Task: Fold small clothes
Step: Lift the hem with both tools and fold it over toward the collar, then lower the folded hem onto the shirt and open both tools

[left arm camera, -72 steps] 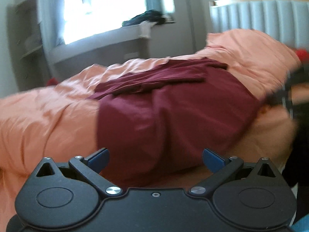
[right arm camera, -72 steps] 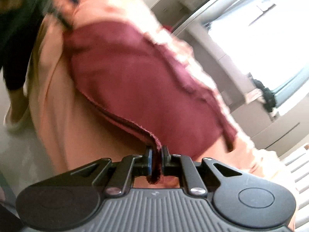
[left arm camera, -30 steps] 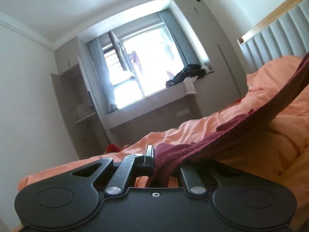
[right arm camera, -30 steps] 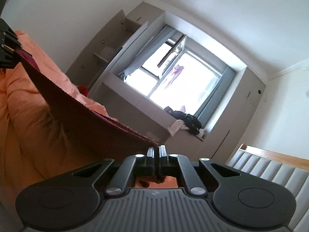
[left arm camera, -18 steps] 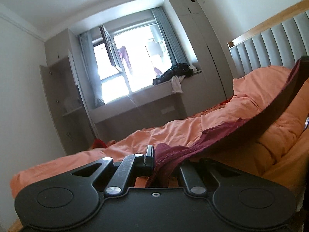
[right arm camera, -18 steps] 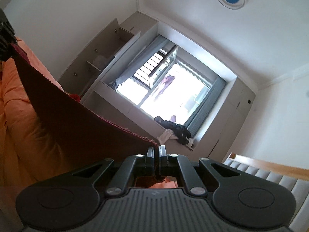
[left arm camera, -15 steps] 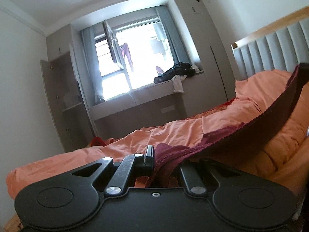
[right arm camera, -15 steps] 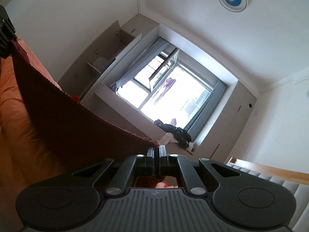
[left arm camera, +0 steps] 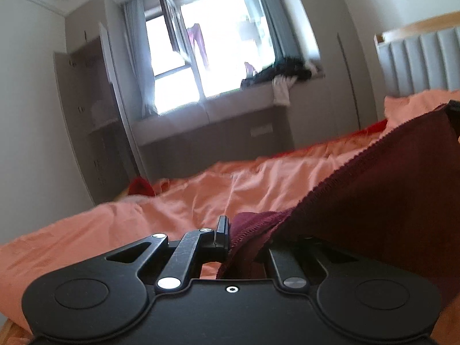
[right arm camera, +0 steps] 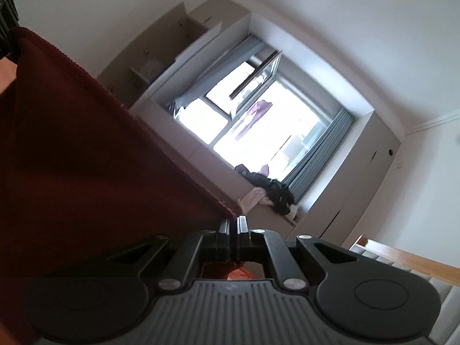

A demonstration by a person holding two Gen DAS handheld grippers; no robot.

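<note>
We have both claws clamped on the maroon cloth [left arm camera: 382, 201], one corner each. Left claw [left arm camera: 230, 238]: hem bunched between its fingers, right finger hidden under the fabric. Right claw [right arm camera: 233, 235]: fingers pinched together on a corner of the hem.

Cloth is off the bed [left arm camera: 143, 218], stretched taut between the two claws. Long axis runs claw to claw. In the left view the top hem climbs from the claw up to the right edge of frame, where the other claw shows as a dark sliver. In the right view the same hem runs from the claw up to the far left, where the left claw's black body sits at the corner. The rest hangs below that hem and blocks most of the lower left of the right view.

Beyond it we see the orange bedding, rumpled, with a small red item [left arm camera: 141, 187] at its far edge. Grey padded headboard [left arm camera: 417, 63] to the right. Further back an open wardrobe [left arm camera: 89, 109] on the left, then a window [left arm camera: 218, 54] with one sash swung open, and a dark clothes pile [left arm camera: 281, 72] on its sill.
</note>
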